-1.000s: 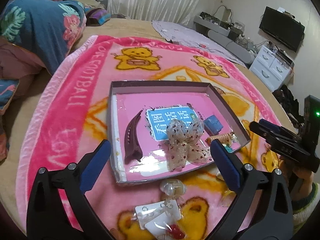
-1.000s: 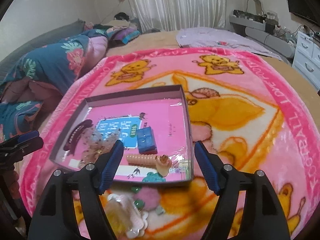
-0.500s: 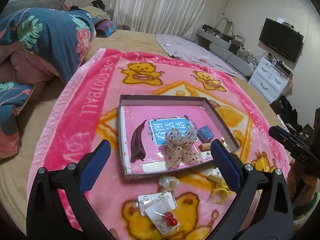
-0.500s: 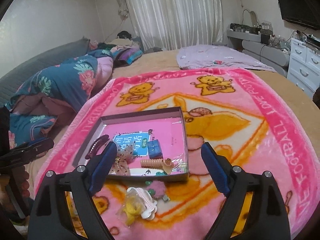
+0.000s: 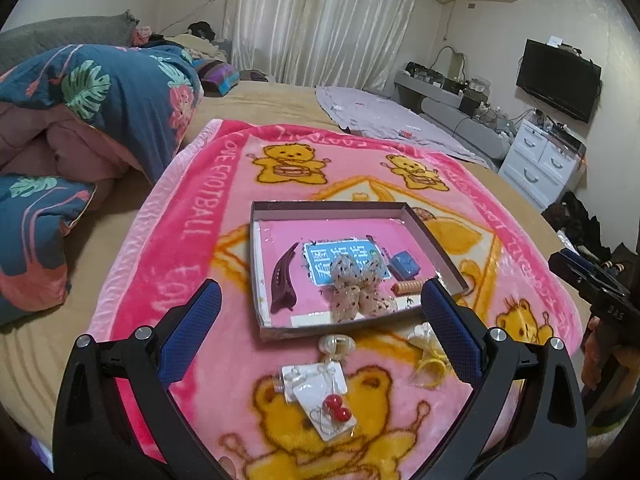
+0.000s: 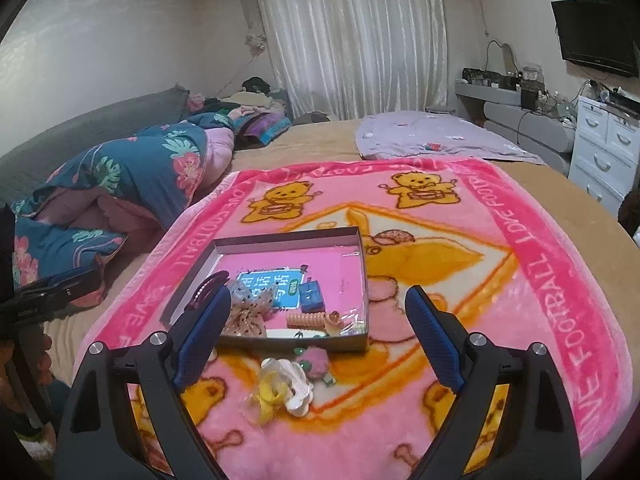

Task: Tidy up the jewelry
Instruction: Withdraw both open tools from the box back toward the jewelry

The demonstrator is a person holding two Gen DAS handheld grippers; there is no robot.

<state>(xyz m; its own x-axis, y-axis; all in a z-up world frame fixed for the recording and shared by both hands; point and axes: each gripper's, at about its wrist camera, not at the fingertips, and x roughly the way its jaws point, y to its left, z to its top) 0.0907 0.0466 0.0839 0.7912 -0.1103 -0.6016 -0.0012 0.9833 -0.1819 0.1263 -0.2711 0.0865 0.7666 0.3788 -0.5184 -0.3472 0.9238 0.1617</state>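
The left gripper (image 5: 318, 330) and the right gripper (image 6: 318, 336) both hang released, jaws wide and holding nothing, above a pink blanket (image 5: 176, 240). Just under the left one lie an earring card (image 5: 324, 400) at 6 o'clock and a yellow ring packet (image 5: 428, 364) at 4 — the shallow box (image 5: 256, 256) sits at 12. Inside it rest a dark hair clip (image 5: 283, 284), a dotted bow (image 5: 360, 288) and a small blue case (image 5: 403, 265).

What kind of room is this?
Most likely a bedroom: a big bed with a flowery quilt, white curtains over the window, and a TV on the wall.
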